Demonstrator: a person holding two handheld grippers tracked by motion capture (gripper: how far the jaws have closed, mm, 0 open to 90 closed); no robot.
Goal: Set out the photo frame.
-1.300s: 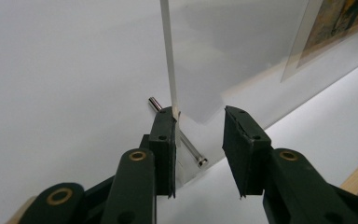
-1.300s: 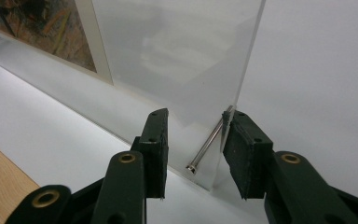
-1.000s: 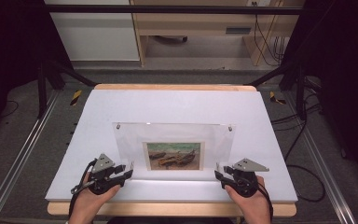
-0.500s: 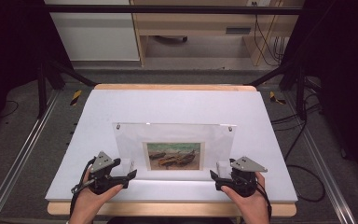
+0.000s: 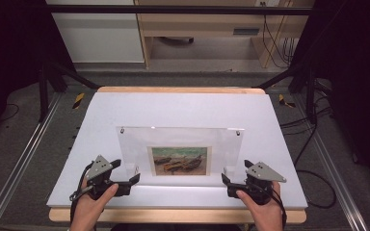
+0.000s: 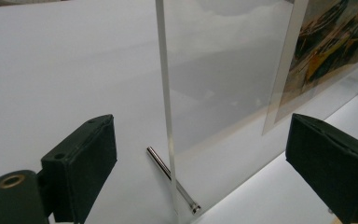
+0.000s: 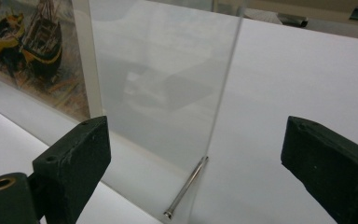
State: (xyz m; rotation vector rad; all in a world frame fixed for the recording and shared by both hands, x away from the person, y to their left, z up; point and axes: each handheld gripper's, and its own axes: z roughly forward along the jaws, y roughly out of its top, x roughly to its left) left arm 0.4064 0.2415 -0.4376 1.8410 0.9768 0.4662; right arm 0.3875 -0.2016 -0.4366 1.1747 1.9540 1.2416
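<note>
A clear acrylic picture frame [image 5: 180, 142] stands upright on the white table top [image 5: 183, 108], with a painting of boats [image 5: 179, 160] in its middle. My left gripper [image 5: 125, 172] is at the frame's lower left corner and my right gripper [image 5: 237, 172] at its lower right corner. Both sets of jaws have just been opening. In the left gripper view the frame's edge [image 6: 168, 116] and a metal pin [image 6: 170, 177] lie between the wide-apart pads [image 6: 86, 163], untouched. The right gripper view shows the same: edge [image 7: 223, 93] and pin [image 7: 186, 186] between open pads [image 7: 74, 163].
The table has a wooden front edge [image 5: 173, 215] just before the person's hands. Metal rails [image 5: 19, 163] run along both sides on the floor. Cables [image 5: 313, 130] lie to the right, and a cabinet [image 5: 202, 29] stands behind the table.
Both grippers' jaws have spread apart and let go of the frame's lower corners. The frame stays upright on its own; the hands have hardly moved.
</note>
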